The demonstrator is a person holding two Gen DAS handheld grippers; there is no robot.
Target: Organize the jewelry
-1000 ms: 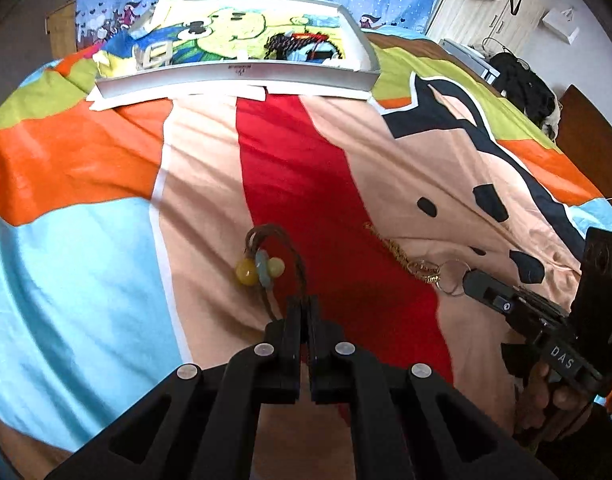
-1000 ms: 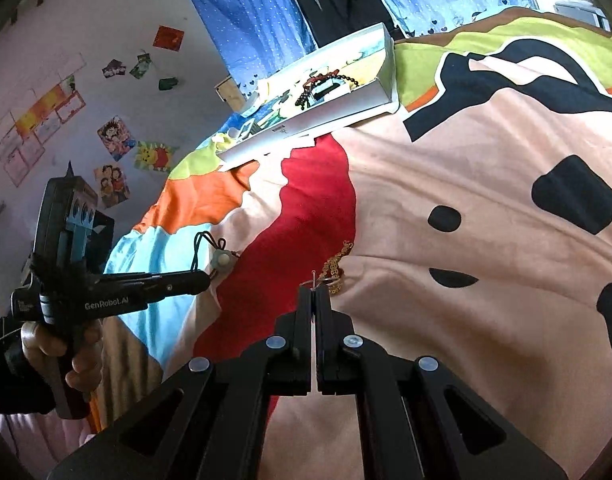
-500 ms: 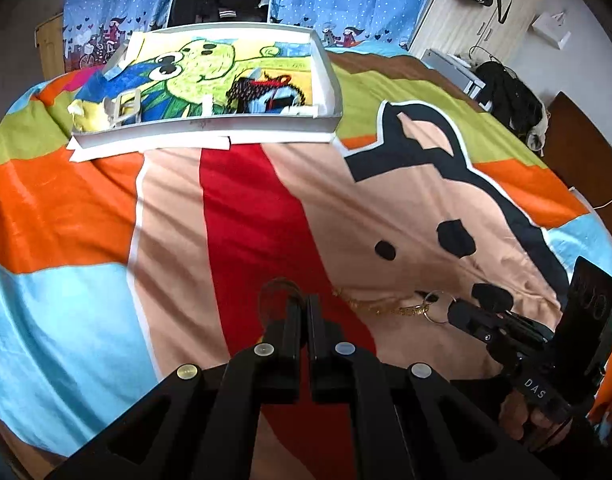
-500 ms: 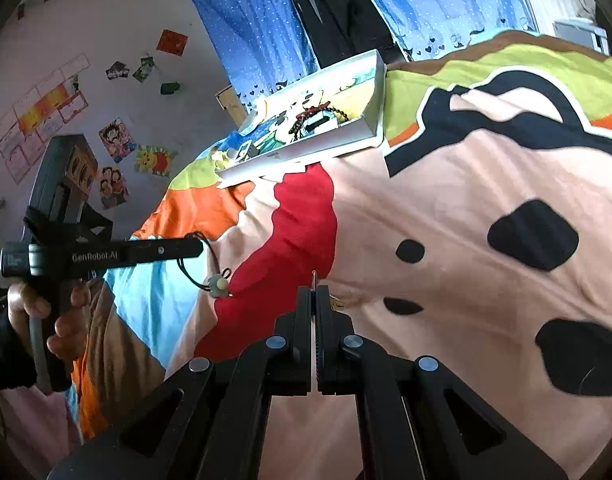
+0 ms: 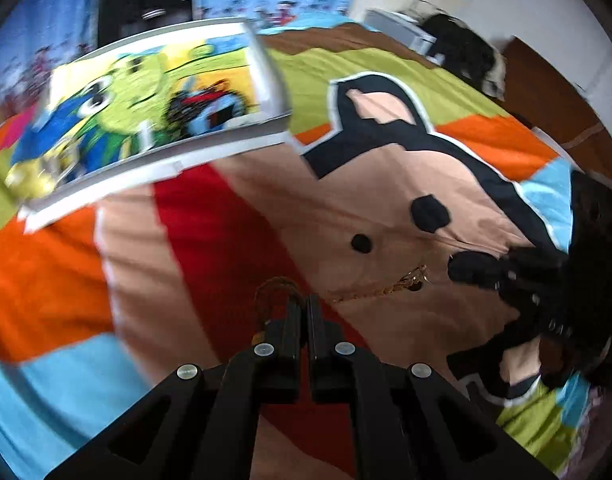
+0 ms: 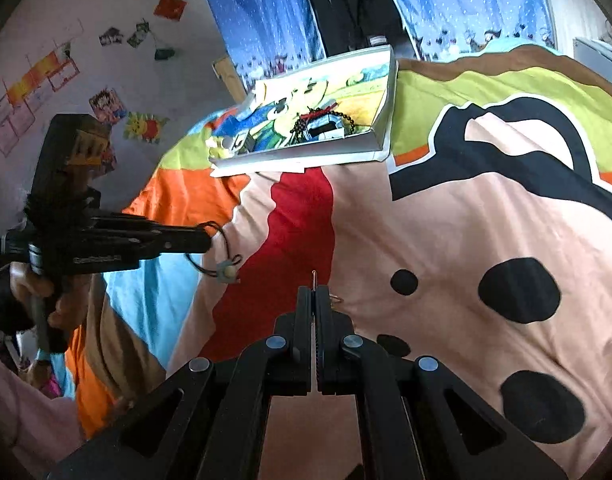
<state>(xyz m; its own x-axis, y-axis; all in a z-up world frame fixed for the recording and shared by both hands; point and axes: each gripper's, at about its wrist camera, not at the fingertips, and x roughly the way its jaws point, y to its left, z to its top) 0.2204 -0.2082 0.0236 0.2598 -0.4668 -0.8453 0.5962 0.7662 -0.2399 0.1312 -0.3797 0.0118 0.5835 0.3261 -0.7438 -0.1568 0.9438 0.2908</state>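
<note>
My left gripper (image 5: 304,300) is shut on a brown cord bracelet (image 5: 276,286); in the right wrist view the cord (image 6: 214,248) hangs from the left gripper (image 6: 206,240) with its pale beads (image 6: 227,271) dangling above the bed. My right gripper (image 6: 314,292) is shut on the ring end (image 6: 313,278) of a gold chain; in the left wrist view the gold chain (image 5: 379,290) trails from the right gripper (image 5: 461,268) over the blanket. A white tray (image 5: 242,136) with a cartoon lining lies at the far side, also in the right wrist view (image 6: 306,156).
The tray holds a dark bead string (image 6: 325,114) and small pieces (image 5: 34,178) at its left end. The colourful blanket (image 6: 445,220) covers the bed. A blue curtain (image 6: 266,8) and dark clothes hang behind. A white cabinet (image 5: 401,32) stands at the right.
Both grippers have lifted off the blanket and moved toward the tray, the left carrying the cord bracelet, the right carrying the gold chain. The tray looks nearer now.
</note>
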